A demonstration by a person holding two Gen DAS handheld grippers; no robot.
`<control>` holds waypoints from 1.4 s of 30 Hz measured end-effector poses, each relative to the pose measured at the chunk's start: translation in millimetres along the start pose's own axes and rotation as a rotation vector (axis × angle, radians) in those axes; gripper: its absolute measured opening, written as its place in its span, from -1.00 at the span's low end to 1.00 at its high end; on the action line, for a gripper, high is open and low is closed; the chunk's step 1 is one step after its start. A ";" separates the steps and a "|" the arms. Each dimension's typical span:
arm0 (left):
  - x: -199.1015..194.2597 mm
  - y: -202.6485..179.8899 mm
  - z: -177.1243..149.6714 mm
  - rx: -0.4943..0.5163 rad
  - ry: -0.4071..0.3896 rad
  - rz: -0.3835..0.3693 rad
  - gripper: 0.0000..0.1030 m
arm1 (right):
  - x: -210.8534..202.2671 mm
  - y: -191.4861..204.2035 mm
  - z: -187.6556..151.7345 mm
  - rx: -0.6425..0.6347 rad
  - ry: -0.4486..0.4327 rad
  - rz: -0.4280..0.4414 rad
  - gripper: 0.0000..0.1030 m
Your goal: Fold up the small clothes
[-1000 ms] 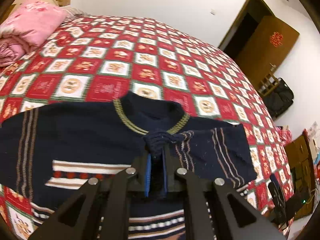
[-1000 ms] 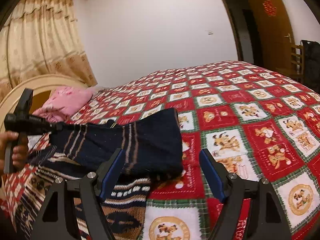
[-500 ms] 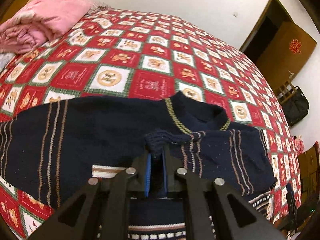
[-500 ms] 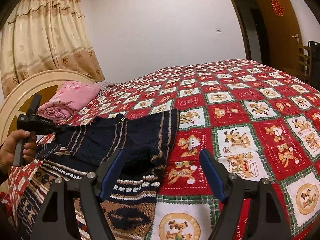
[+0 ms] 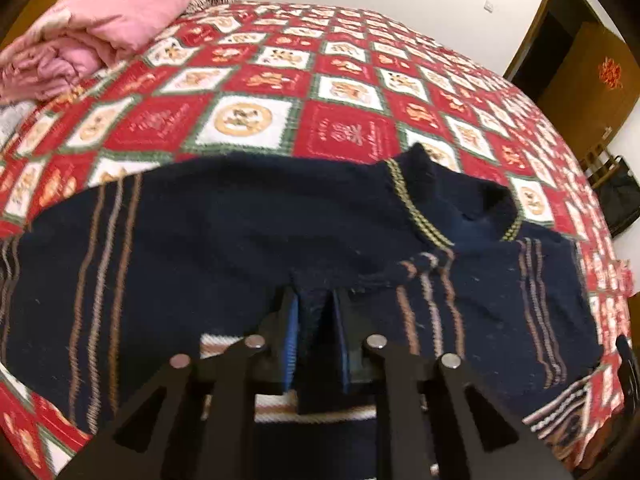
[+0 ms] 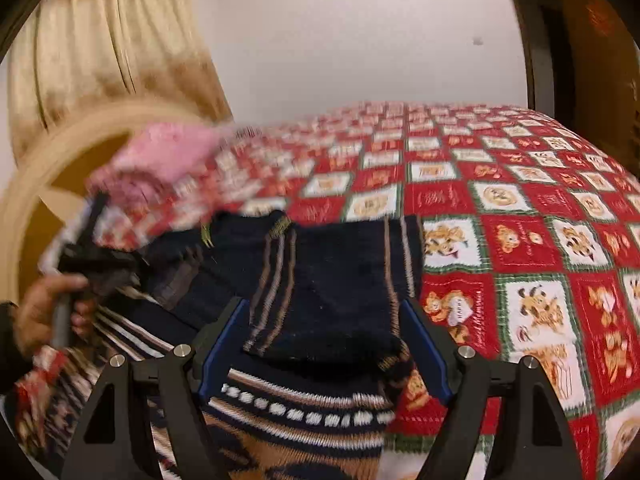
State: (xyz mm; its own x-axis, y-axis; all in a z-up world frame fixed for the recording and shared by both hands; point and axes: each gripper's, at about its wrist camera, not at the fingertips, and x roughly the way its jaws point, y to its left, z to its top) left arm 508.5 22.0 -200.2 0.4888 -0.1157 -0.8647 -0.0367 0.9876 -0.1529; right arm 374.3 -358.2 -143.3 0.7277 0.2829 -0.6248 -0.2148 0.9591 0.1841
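Releasing the folded sleeve

We found the soft, limp navy knitted sweater (image 5: 248,240) at lower centre on the bed; left gripper (image 5: 316,344) jaws were opening around its sleeve, right gripper (image 6: 324,344) released. Grasp cuffs or hems.

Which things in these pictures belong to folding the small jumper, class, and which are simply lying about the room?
Part of the job:
- navy striped jumper, one sleeve folded in
- left gripper, jaws opening, sleeve cuff between them
- right gripper, open over the other sleeve

Just lying about:
- pink bedding
- patterned bedspread underneath
- curtain
- door
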 end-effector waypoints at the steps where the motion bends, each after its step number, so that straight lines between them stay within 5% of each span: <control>1: -0.2 2.8 0.9 0.004 -0.003 0.006 -0.58 | 14.0 1.4 -0.7 -0.001 0.054 -0.009 0.51; 6: -10.2 32.3 -2.1 -0.013 -0.019 0.015 -0.10 | 46.4 -0.6 -26.5 -0.057 0.215 -0.076 0.51; 11: -30.4 46.5 -19.0 0.009 -0.046 -0.014 -0.09 | 31.5 -1.8 -27.6 -0.065 0.196 -0.093 0.51; 15: -36.4 26.3 -34.1 0.070 -0.042 -0.074 -0.09 | 22.0 15.3 -19.0 -0.041 0.154 -0.056 0.51; 18: -27.9 9.4 -32.1 0.092 -0.045 -0.042 -0.09 | 30.8 45.4 -18.3 -0.115 0.154 -0.069 0.51; 21: -12.4 -0.3 -32.8 0.085 0.003 -0.028 -0.09 | 45.0 64.2 -23.4 -0.144 0.194 -0.051 0.51; 28: -16.7 5.2 -42.8 0.087 -0.018 -0.055 0.08 | 65.5 66.1 -36.5 -0.142 0.258 -0.112 0.51; 33: -51.7 41.5 -55.1 0.056 -0.082 -0.074 0.21 | 33.2 86.5 -39.1 -0.162 0.203 -0.064 0.51; 42: -101.1 186.2 -67.0 -0.116 -0.168 0.153 0.32 | 7.2 152.0 -67.1 -0.274 0.164 0.001 0.51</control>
State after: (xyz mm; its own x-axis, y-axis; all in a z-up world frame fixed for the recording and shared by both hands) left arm 393.8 210.4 -173.3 0.6074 0.0626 -0.7919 -0.2161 0.9723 -0.0889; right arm 303.2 -210.4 -170.8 0.6173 0.2589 -0.7429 -0.3995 0.9167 -0.0124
